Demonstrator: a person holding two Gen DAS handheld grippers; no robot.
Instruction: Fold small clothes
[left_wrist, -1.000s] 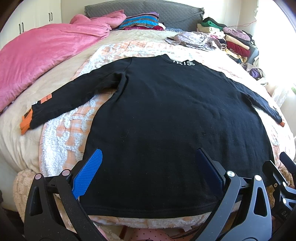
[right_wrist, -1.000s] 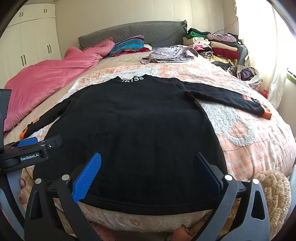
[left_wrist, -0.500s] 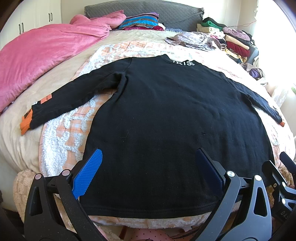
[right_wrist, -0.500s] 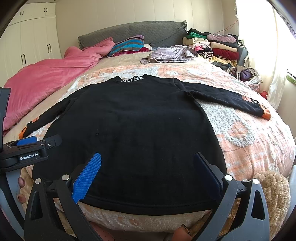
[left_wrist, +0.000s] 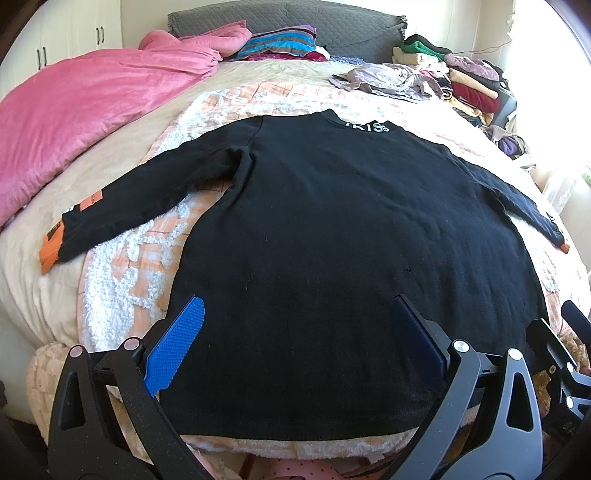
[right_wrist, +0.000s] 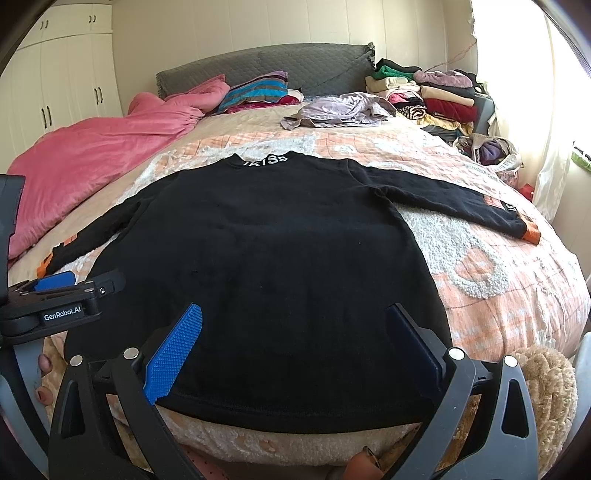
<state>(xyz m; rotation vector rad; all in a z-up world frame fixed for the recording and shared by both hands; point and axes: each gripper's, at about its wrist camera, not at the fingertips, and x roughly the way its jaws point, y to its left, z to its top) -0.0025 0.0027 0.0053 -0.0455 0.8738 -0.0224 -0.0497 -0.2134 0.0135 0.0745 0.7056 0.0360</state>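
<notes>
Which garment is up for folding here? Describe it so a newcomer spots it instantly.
On the bed's peach-and-white quilt, nearest the cameras, a black long-sleeved top lies flat, sleeves spread. Unlike the crumpled lilac garment behind it, it has white collar lettering and orange cuffs.

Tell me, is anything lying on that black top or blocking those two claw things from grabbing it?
Nothing visible does. The black long-sleeved sweater lies flat and bare on the peach patterned bedspread. The left gripper and right gripper hover open over its near hem. The crumpled lilac garment sits farther up the bed.
</notes>
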